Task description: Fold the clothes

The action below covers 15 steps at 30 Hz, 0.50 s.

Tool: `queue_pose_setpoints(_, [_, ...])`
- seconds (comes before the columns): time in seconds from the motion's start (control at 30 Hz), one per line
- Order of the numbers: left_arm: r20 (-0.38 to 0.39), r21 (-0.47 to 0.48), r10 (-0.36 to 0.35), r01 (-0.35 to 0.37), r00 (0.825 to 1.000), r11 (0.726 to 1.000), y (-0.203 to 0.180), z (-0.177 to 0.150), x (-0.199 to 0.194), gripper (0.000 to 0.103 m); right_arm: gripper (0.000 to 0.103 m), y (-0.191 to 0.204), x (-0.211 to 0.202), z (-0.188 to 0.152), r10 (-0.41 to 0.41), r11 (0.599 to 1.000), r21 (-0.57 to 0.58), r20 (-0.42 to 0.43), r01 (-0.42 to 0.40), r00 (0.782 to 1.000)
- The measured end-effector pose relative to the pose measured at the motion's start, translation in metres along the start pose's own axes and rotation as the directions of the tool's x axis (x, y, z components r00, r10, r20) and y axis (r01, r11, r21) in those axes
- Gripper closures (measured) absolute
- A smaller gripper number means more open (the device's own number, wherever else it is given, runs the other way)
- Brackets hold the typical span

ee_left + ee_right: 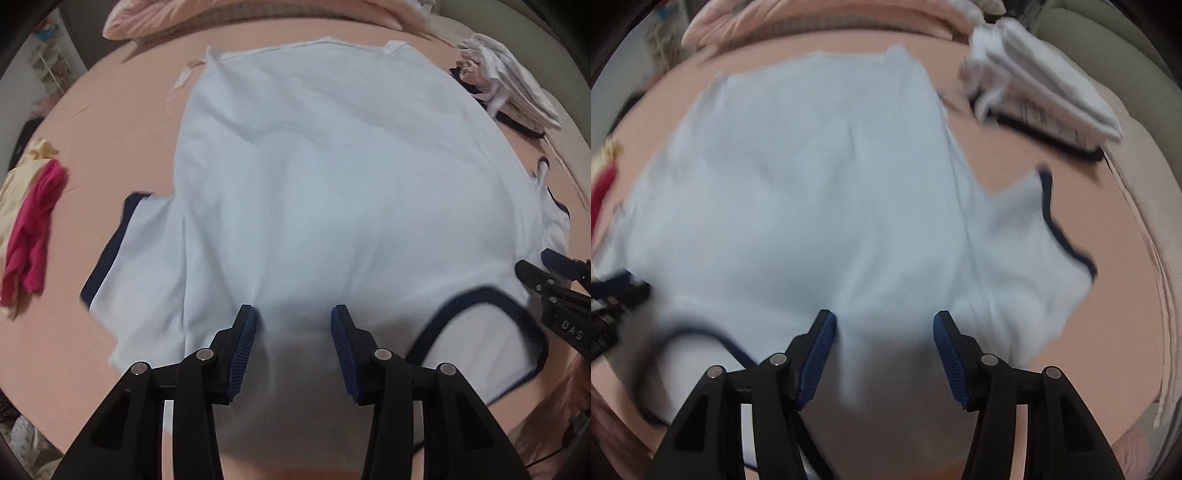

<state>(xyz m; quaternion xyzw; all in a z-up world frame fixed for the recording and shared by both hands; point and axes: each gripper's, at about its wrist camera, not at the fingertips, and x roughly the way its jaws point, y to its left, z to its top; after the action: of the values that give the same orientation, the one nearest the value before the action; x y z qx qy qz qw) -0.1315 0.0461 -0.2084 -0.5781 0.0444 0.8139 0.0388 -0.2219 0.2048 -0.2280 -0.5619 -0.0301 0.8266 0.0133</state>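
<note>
A pale blue T-shirt [325, 177] with navy trim lies spread flat on the pink bed, collar end nearest me. Its navy-edged neckline [480, 295] curves at lower right in the left wrist view. One short sleeve [140, 251] sticks out to the left, the other sleeve [1034, 236] to the right. My left gripper [293, 317] hovers open over the shoulder area, fabric showing between its blue pads. My right gripper [884, 321] is also open over the shirt, nothing pinched. The same shirt [812, 184] looks blurred in the right wrist view.
A stack of folded white and dark clothes [1041, 88] sits at the far right of the bed. A magenta garment [33, 229] on a yellow one lies at the left. Pink bedding [229, 14] is bunched along the far edge of the bed sheet [122, 129].
</note>
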Motion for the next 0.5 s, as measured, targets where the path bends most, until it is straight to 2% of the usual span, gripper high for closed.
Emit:
queue_pose_setpoints(0.1, [-0.031, -0.071, -0.051, 0.049, 0.998, 0.996, 0.013, -0.036, -0.01, 0.059, 0.041, -0.017, -0.019, -0.039, 0.007, 1.0, -0.009, -0.007, -0.007, 1.0])
queue_pose_setpoints(0.2, [0.04, -0.167, -0.093, 0.098, 0.995, 0.981, 0.034, -0.063, -0.027, 0.059, 0.041, -0.032, -0.02, -0.057, 0.036, 0.999, -0.024, 0.033, -0.035, 0.999])
queue_pose_setpoints(0.23, [0.067, -0.243, -0.118, 0.131, 0.991, 0.961, 0.046, -0.069, -0.031, 0.059, 0.041, -0.042, -0.021, -0.061, 0.074, 0.997, 0.019, 0.045, -0.075, 0.996])
queue_pose_setpoints(0.3, [0.114, -0.405, -0.182, 0.213, 0.977, 0.889, 0.072, -0.077, -0.036, 0.059, 0.041, -0.067, -0.013, -0.066, 0.15, 0.97, 0.18, 0.076, -0.161, 0.986])
queue_pose_setpoints(0.33, [0.127, -0.465, -0.215, 0.25, 0.968, 0.849, 0.082, -0.079, -0.036, 0.059, 0.041, -0.08, -0.014, -0.068, 0.173, 0.946, 0.263, 0.089, -0.19, 0.981])
queue_pose_setpoints(0.37, [0.138, -0.494, -0.234, 0.272, 0.962, 0.826, 0.086, -0.08, -0.034, 0.059, 0.041, -0.088, -0.013, -0.067, 0.173, 0.931, 0.309, 0.093, -0.194, 0.981])
queue_pose_setpoints(0.5, [0.169, -0.544, -0.279, 0.326, 0.945, 0.773, 0.086, -0.081, -0.025, 0.059, 0.041, -0.105, -0.003, -0.061, 0.111, 0.91, 0.392, 0.079, -0.133, 0.991])
